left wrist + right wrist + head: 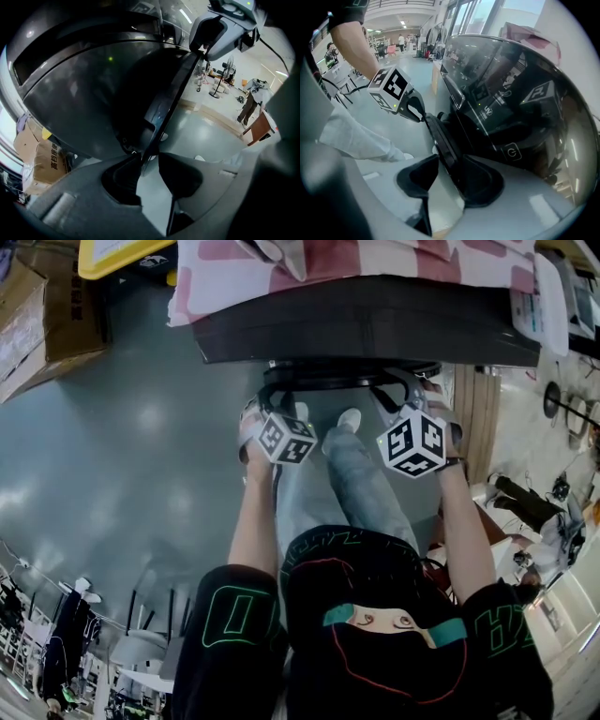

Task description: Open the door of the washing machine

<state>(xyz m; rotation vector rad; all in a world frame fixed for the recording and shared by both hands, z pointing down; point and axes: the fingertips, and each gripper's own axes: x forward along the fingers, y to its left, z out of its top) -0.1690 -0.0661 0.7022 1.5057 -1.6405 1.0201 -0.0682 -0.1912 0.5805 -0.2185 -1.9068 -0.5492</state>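
While the door (440,136) of the washing machine (366,329) sits edge-on between both pairs of fingers, grasping is under way. The right gripper (451,161) seems clamped on it and the left gripper (150,157) stands part-spread around it — next, a steady outward pull.

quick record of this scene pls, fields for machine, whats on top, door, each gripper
machine: dark washing machine, front toward the person
on top: pink and white checked cloth
door: door rim passes between the jaws of both grippers; door not swung wide
left gripper: jaws apart around the rim's edge
right gripper: rim between its jaws; whether the pads press on it is unclear
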